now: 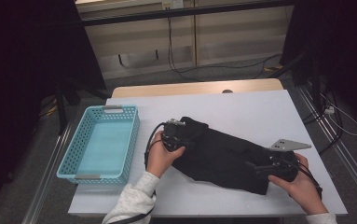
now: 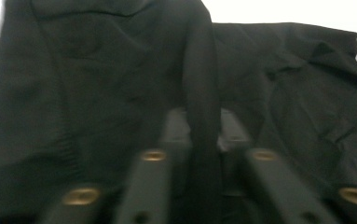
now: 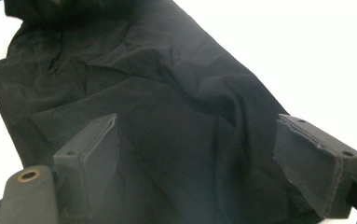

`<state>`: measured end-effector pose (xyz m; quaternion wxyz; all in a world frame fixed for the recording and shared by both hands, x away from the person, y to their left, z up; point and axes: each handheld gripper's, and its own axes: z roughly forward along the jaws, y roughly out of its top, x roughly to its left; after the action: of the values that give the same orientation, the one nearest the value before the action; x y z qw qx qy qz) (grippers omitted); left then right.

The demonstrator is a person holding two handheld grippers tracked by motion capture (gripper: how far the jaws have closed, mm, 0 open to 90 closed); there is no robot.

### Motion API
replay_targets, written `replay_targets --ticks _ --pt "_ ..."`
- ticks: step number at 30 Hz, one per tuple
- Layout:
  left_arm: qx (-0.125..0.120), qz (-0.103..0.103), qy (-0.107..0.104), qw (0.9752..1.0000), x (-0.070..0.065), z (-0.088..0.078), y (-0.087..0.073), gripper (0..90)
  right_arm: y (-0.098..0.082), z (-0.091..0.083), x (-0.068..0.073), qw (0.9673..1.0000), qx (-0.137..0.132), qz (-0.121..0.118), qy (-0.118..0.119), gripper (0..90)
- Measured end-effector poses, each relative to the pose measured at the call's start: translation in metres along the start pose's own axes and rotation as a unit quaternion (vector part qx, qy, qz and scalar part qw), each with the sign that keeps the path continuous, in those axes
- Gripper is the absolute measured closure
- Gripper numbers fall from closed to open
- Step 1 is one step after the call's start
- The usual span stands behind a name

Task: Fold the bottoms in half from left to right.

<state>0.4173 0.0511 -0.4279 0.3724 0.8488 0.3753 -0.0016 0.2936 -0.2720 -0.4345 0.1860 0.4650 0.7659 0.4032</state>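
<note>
A black garment (image 1: 223,156) lies crumpled across the white table (image 1: 241,105). My left gripper (image 1: 178,135) is at its left end. In the left gripper view a raised fold of the garment (image 2: 97,93) runs between the jaws of the left gripper (image 2: 204,135), which stand slightly apart and open. My right gripper (image 1: 260,169) rests at the right end of the garment. There it is wide open (image 3: 204,163), its two pads astride the cloth (image 3: 167,70) without pressing it.
A light blue perforated basket (image 1: 73,154) stands at the table's left edge with nothing visible in it. Bare white table shows behind and in front of the garment. Cables and dark stands lie on the floor beyond the table.
</note>
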Motion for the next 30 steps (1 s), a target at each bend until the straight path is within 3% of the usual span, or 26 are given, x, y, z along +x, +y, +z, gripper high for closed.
replay_targets --ticks 2,4,7,14,23,30 --pt "0.006 -0.001 -0.006 1.0000 -0.001 0.001 0.001 45.6 0.002 0.001 0.001 1.0000 -0.002 0.001 0.002 14.9" --pt "-0.004 -0.003 -0.009 0.9999 0.000 -0.006 0.002 42.4 0.004 0.003 0.002 1.0000 -0.003 0.000 0.005 14.9" --pt "-0.018 -0.005 0.005 0.9998 0.007 -0.016 0.003 31.8 0.008 0.008 0.003 1.0000 -0.005 0.002 0.004 14.9" --pt "-0.025 -0.007 0.041 0.9988 0.024 -0.034 -0.002 22.8 0.025 0.028 0.009 0.9998 -0.015 0.011 0.000 15.4" --pt "-0.023 -0.007 0.075 0.9969 0.042 -0.047 -0.016 18.1 0.044 0.061 0.022 1.0000 -0.003 0.002 0.002 20.2" --pt "-0.026 -0.008 0.081 0.9964 0.050 -0.052 -0.024 17.0 0.064 0.089 0.029 1.0000 -0.007 -0.005 0.002 28.8"
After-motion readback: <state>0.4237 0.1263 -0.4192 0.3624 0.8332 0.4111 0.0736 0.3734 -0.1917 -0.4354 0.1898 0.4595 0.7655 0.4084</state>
